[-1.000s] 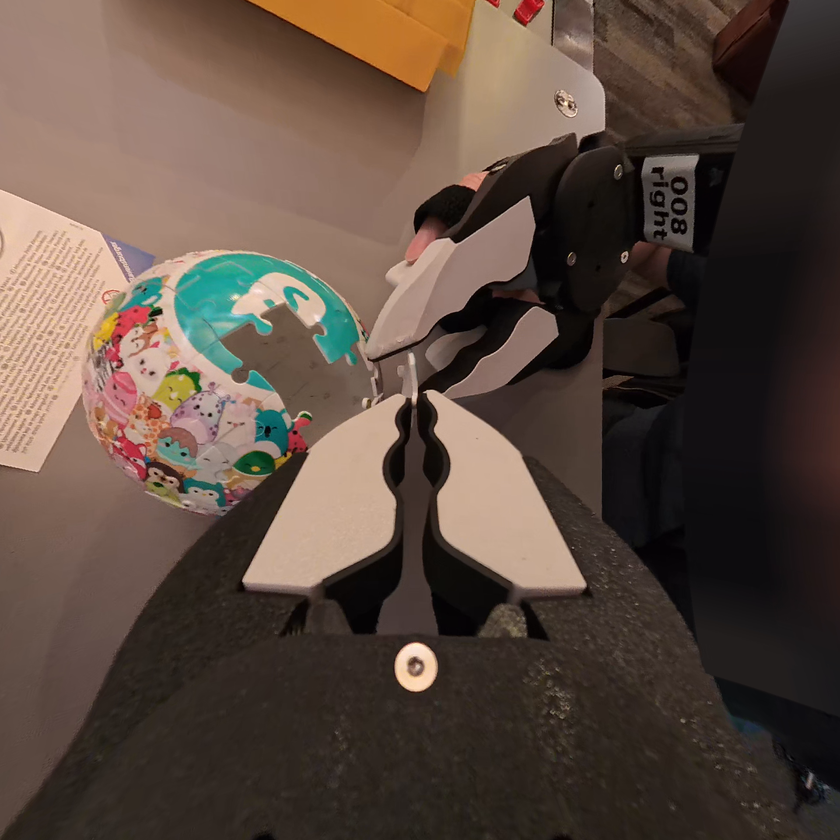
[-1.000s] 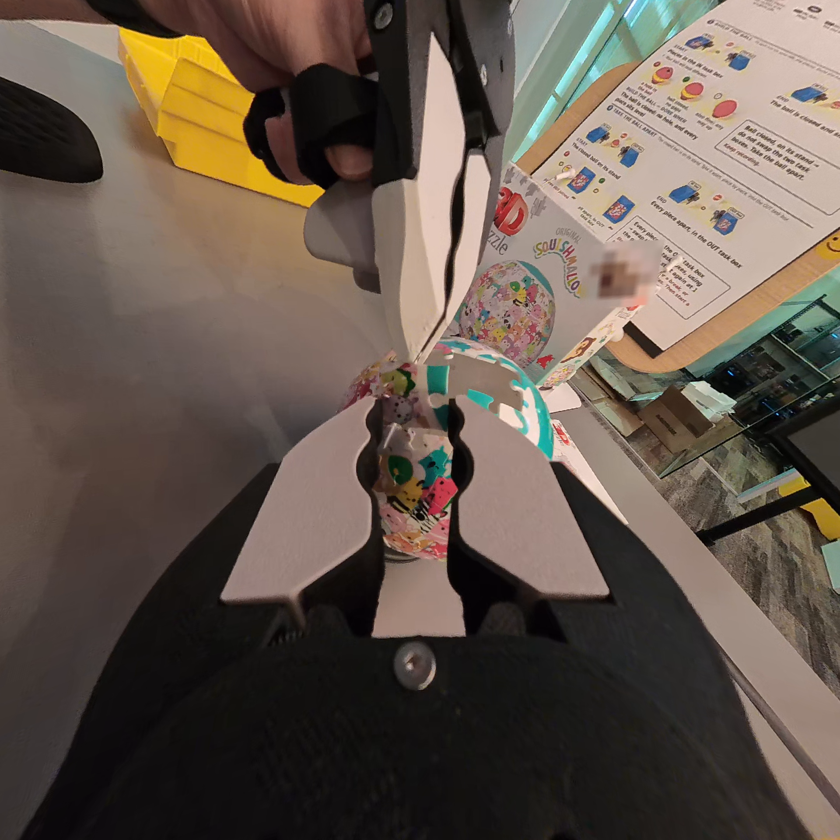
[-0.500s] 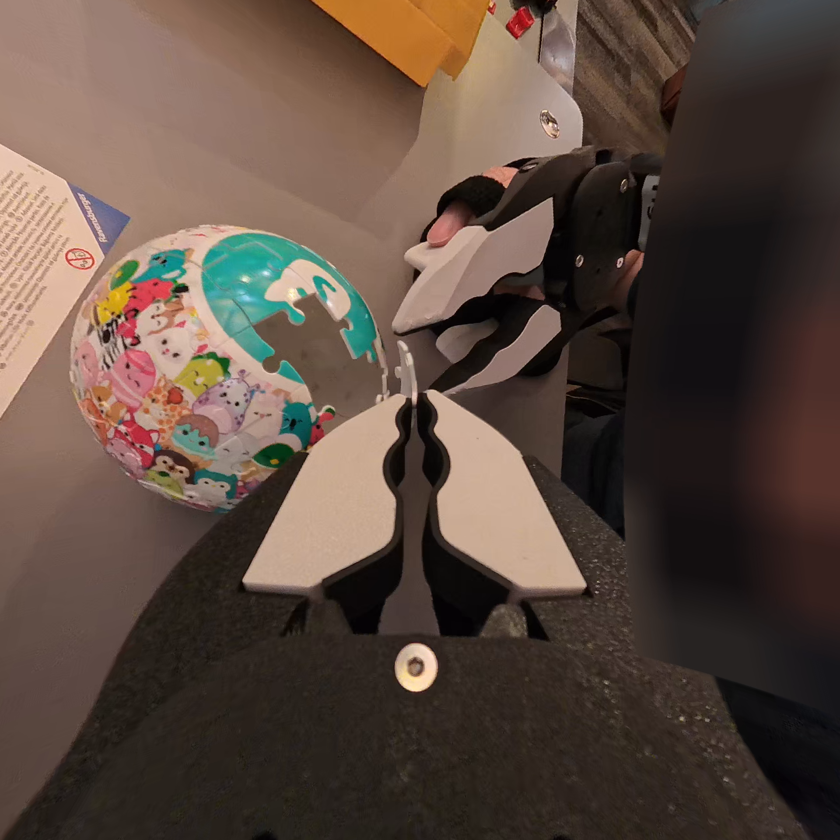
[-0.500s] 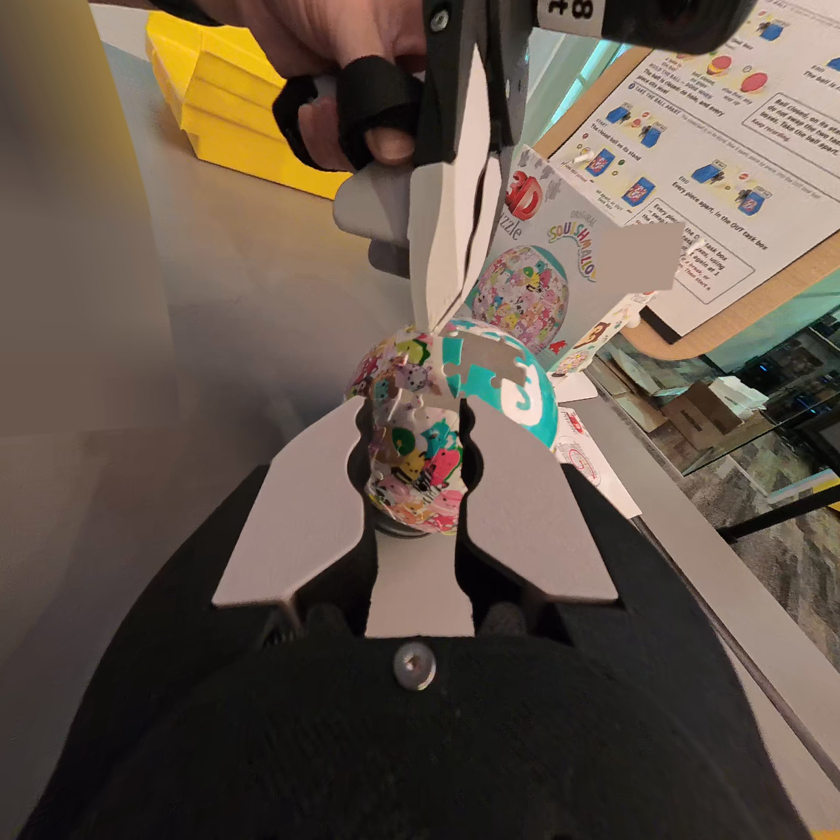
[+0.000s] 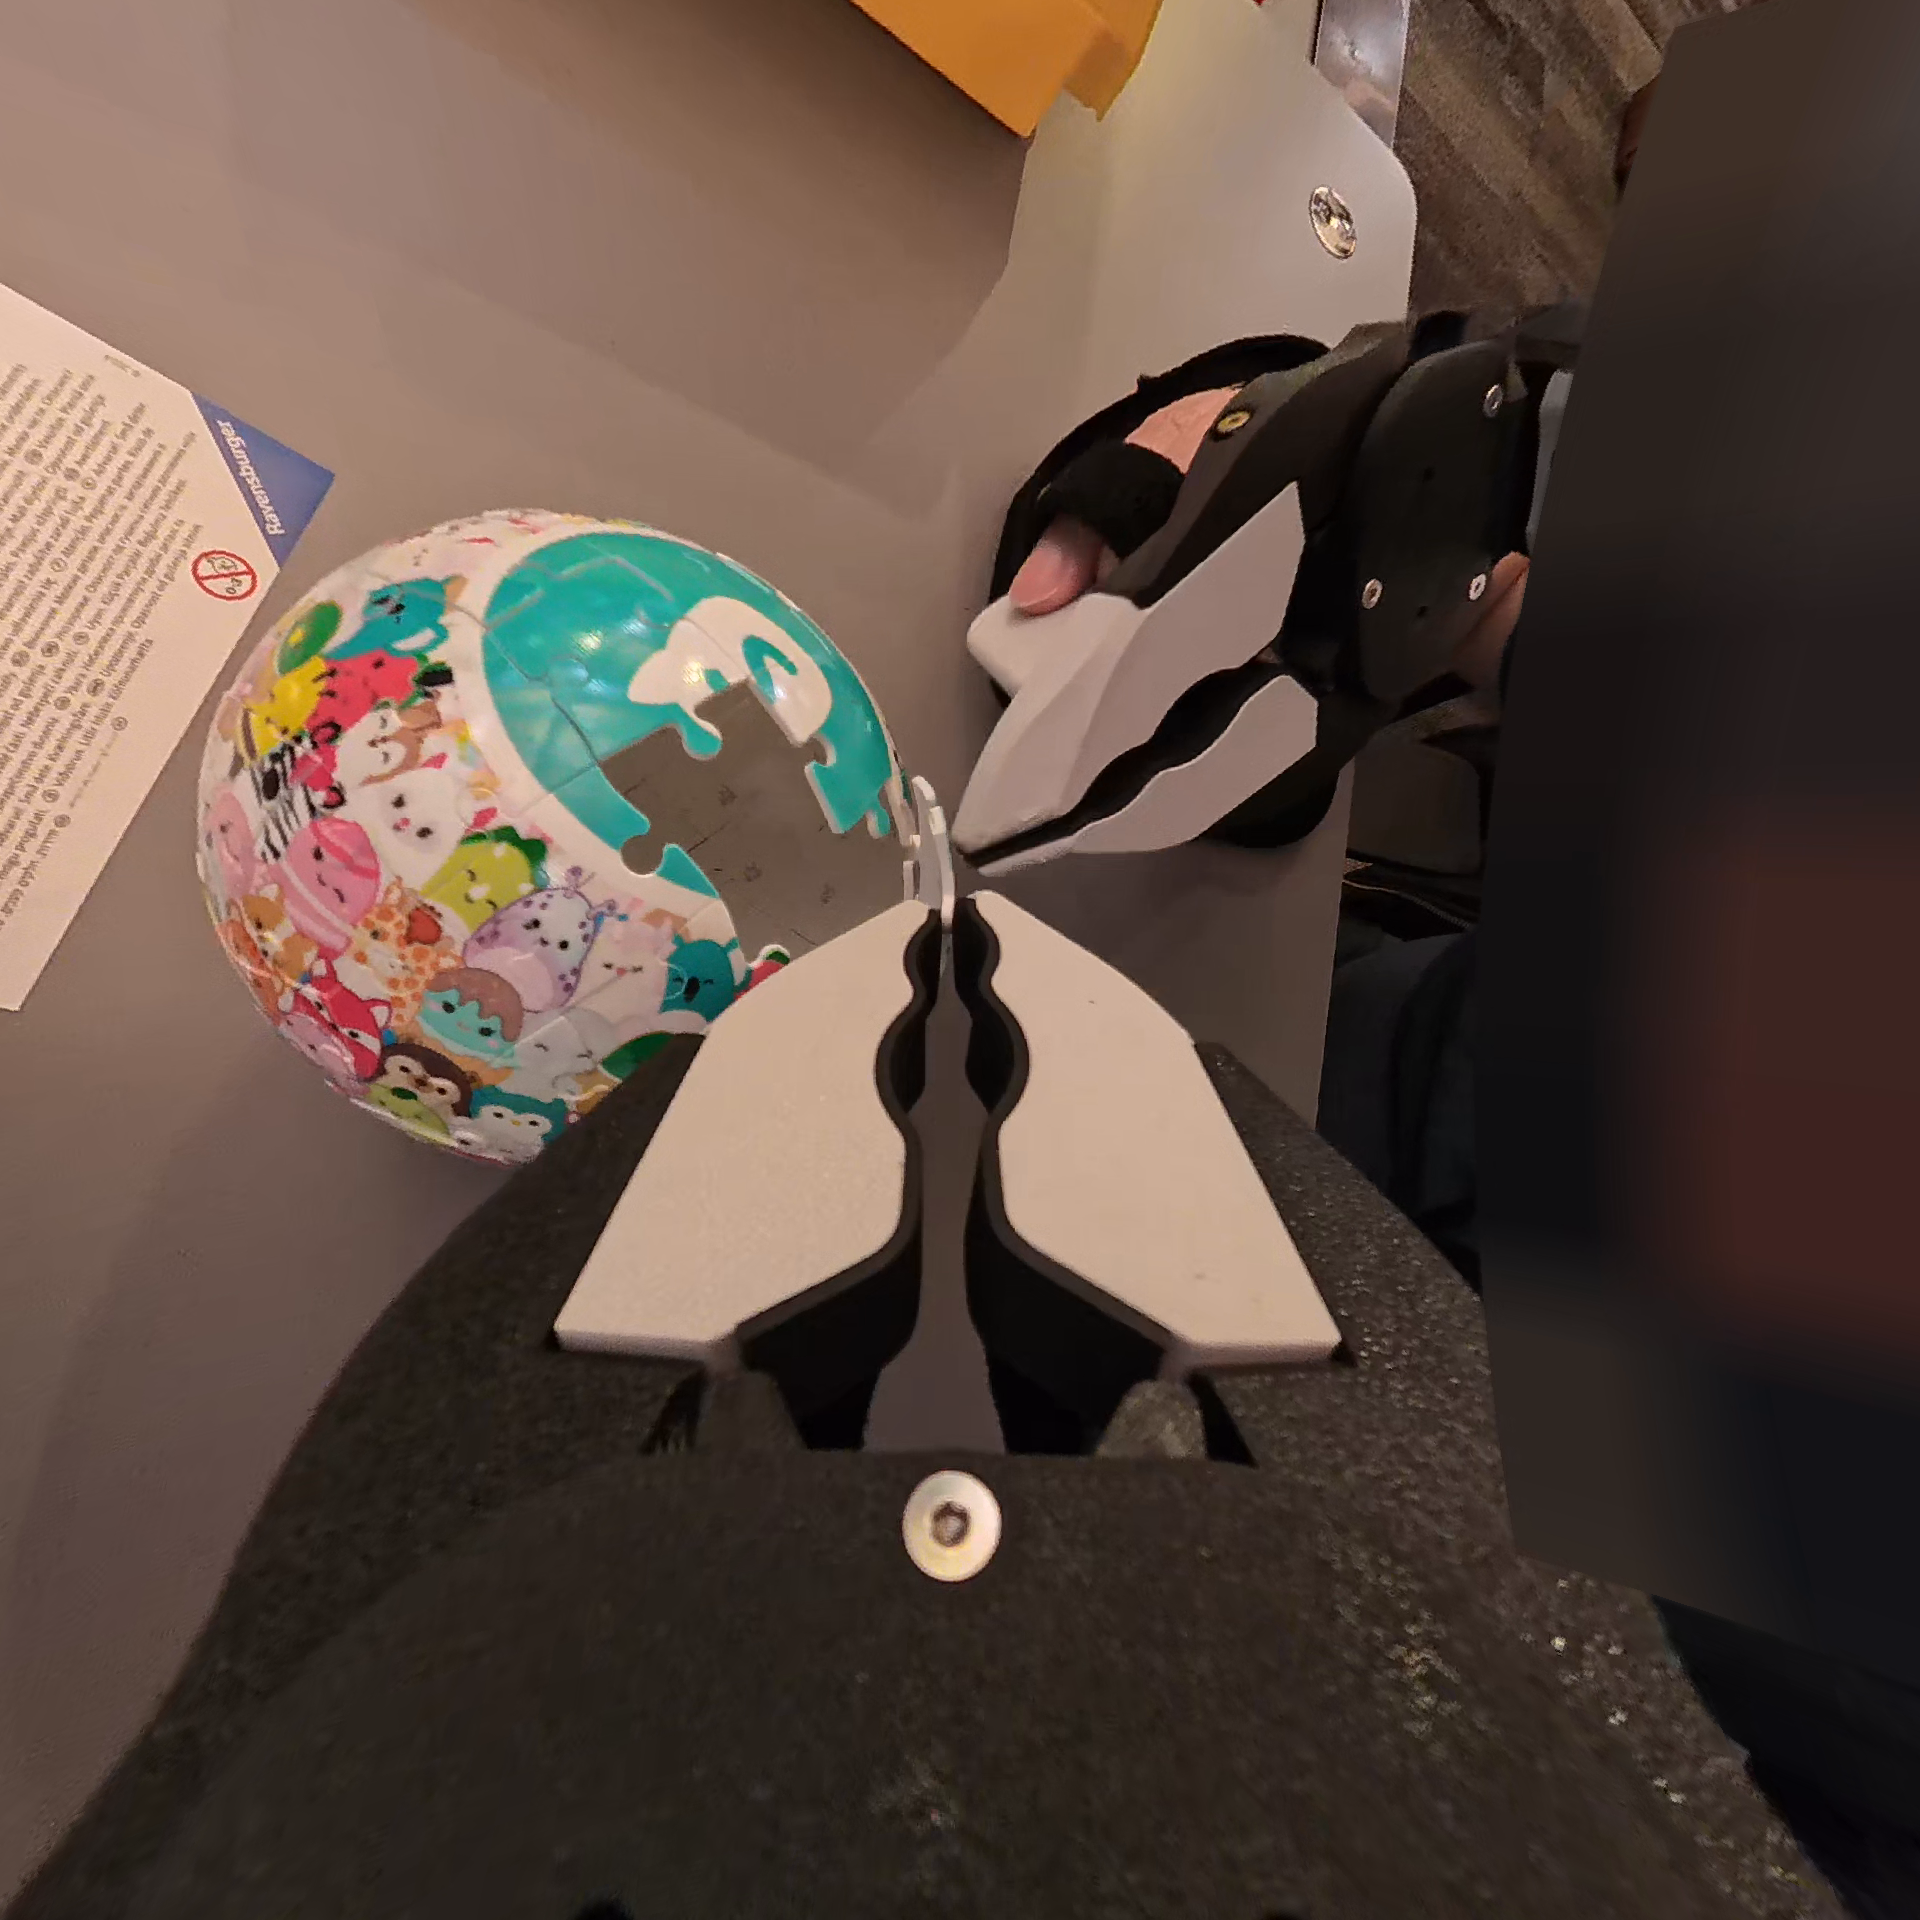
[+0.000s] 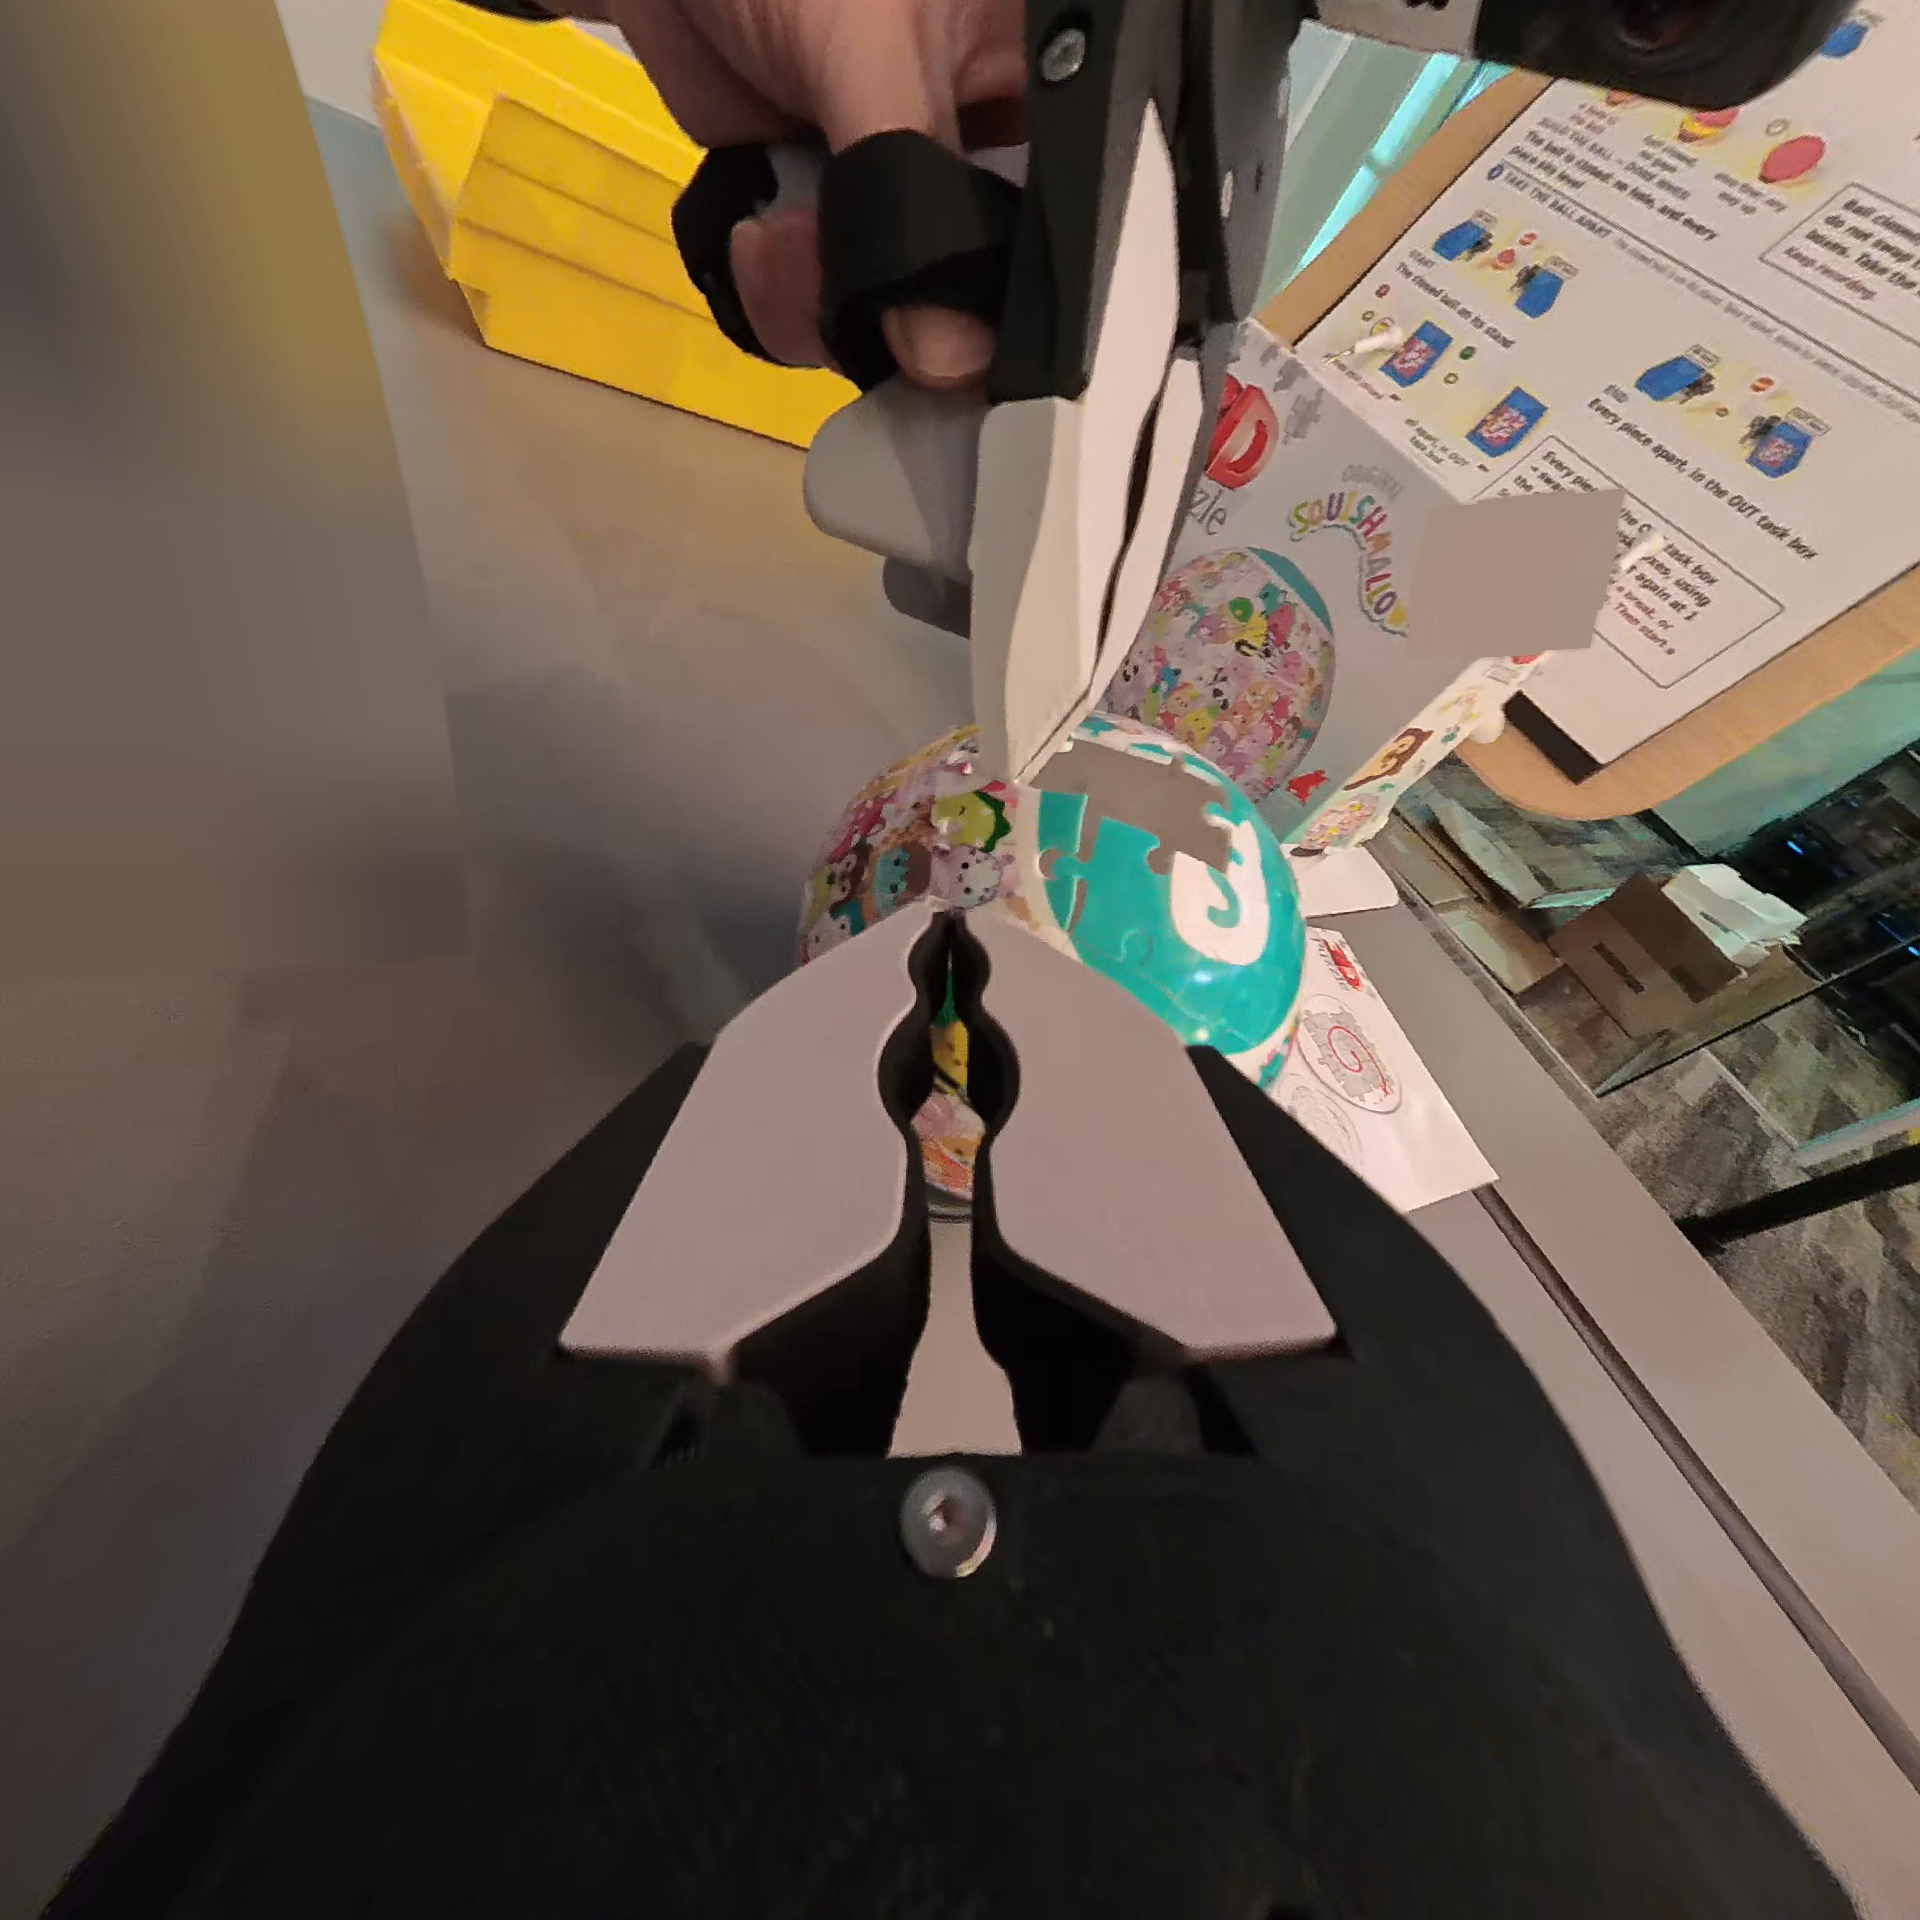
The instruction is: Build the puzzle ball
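Note:
The puzzle ball [image 5: 416,831], covered in colourful cartoon animals with a teal cap, rests on the grey table; it also shows in the right wrist view [image 6: 1174,914]. A jagged hole [image 5: 727,790] is open in the teal cap. My left gripper [image 5: 948,909] is shut on a thin puzzle piece [image 5: 932,831], held edge-on beside the hole. In the right wrist view it comes down from above [image 6: 1023,764] with the piece [image 6: 977,816] below its tips. My right gripper [image 6: 951,920] is closed, its tips on the piece's lower edge; in the left wrist view [image 5: 966,847] it touches the piece.
A printed leaflet [image 5: 94,623] lies left of the ball. Yellow bins [image 6: 582,260] stand at the back. The puzzle box [image 6: 1299,582] and an instruction board [image 6: 1662,260] stand behind the ball. A paper sheet [image 6: 1351,1091] lies by the table's right edge.
My right gripper has closed from open and moved up to the piece held by the left. The left gripper with the piece has shifted closer to the ball's hole.

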`<state>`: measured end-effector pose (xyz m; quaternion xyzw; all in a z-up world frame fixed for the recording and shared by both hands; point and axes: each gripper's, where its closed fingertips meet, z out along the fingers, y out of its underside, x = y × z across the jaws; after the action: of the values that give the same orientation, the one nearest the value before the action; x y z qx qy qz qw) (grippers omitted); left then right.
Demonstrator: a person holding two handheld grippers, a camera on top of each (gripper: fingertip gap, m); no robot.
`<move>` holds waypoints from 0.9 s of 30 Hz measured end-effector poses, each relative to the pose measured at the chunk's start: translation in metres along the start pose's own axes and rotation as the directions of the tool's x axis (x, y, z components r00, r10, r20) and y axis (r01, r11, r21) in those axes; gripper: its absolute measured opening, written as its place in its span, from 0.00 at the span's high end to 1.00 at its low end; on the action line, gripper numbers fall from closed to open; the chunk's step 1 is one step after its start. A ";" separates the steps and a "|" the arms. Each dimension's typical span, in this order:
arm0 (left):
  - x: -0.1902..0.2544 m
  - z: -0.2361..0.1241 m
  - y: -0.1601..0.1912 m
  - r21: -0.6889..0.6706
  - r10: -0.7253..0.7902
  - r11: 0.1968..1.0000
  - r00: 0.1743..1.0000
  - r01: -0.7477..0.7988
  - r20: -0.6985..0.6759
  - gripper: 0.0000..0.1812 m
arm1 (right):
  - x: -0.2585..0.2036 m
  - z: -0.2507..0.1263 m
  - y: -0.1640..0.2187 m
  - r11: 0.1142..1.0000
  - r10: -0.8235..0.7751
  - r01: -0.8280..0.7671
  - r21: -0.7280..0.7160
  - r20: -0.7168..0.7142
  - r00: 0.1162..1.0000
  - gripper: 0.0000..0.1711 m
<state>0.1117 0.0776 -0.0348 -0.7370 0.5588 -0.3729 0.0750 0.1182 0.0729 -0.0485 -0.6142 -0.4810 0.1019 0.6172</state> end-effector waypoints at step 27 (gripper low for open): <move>-0.010 -0.002 0.001 0.019 -0.060 0.998 0.997 0.059 0.040 0.98 | 0.004 0.006 0.001 0.993 -0.117 0.115 -0.037 -0.056 0.991 1.00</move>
<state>0.1091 0.0863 -0.0387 -0.7600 0.5318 -0.3646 0.0818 0.1163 0.0802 -0.0483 -0.5980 -0.4995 0.0398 0.6256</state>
